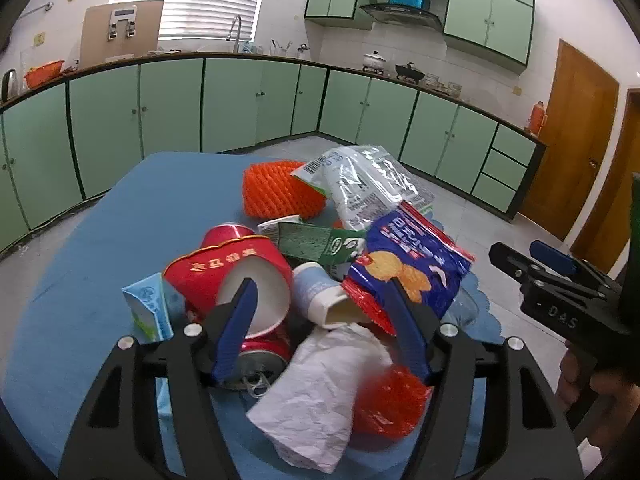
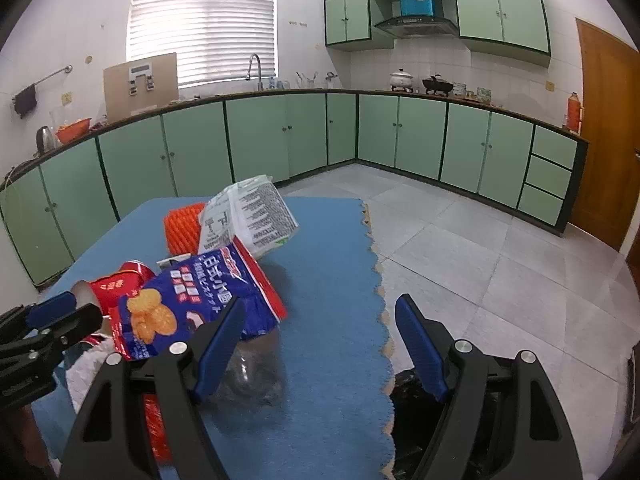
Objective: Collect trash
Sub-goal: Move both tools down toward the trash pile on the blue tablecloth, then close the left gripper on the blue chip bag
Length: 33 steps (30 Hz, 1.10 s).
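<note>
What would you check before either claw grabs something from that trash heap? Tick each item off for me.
1. Left gripper open: ok.
2. Right gripper open: ok.
3. Left gripper over the pile, white crumpled paper between its fingers: ok.
4. Right gripper lined up on trash: not ok; only one finger is near the clear plastic bottle.
5. Black trash bag beside blue tablecloth: ok.
6. Bag mouth open: cannot tell.

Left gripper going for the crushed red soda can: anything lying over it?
Yes. The red paper cup lies over the crushed red soda can, and the crumpled white paper lies against its right. The open left gripper hangs above the pile.
</note>
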Each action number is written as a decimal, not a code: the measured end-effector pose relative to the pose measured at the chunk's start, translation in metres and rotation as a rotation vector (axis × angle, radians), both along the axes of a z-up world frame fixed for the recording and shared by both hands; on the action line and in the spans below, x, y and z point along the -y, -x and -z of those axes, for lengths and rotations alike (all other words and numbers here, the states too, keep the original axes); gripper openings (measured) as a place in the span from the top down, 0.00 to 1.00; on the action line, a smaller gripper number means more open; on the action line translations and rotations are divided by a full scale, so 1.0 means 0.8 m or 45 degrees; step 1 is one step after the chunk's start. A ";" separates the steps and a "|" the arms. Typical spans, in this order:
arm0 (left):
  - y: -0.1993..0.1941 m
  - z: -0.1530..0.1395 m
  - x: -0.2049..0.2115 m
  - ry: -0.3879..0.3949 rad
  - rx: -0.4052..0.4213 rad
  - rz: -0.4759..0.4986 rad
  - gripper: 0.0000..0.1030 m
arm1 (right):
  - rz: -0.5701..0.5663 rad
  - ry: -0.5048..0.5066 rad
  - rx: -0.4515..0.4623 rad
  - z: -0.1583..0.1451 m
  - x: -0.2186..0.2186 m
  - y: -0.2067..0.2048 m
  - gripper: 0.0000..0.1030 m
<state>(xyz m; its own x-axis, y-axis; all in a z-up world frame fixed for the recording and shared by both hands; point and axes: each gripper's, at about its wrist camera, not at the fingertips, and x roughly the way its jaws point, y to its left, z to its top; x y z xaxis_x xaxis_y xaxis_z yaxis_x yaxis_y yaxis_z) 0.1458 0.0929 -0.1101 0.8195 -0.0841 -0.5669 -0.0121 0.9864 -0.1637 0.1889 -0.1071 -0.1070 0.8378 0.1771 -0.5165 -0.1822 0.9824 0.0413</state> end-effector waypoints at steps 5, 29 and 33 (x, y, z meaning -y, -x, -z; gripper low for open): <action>-0.002 0.000 0.006 0.020 0.008 0.057 0.31 | 0.015 -0.001 -0.016 0.004 0.008 -0.007 0.26; -0.036 0.021 0.042 -0.030 -0.001 0.153 0.87 | 0.039 0.000 -0.028 0.016 0.021 -0.010 0.26; -0.027 0.012 0.038 -0.039 0.045 0.134 0.95 | 0.034 0.002 -0.026 0.015 0.019 -0.009 0.26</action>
<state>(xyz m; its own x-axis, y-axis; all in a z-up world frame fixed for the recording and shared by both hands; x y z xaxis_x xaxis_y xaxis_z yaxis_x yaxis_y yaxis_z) 0.1670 0.0627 -0.1195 0.8266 -0.1537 -0.5413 0.0971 0.9865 -0.1318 0.1962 -0.1220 -0.1193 0.8317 0.1535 -0.5336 -0.1547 0.9870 0.0428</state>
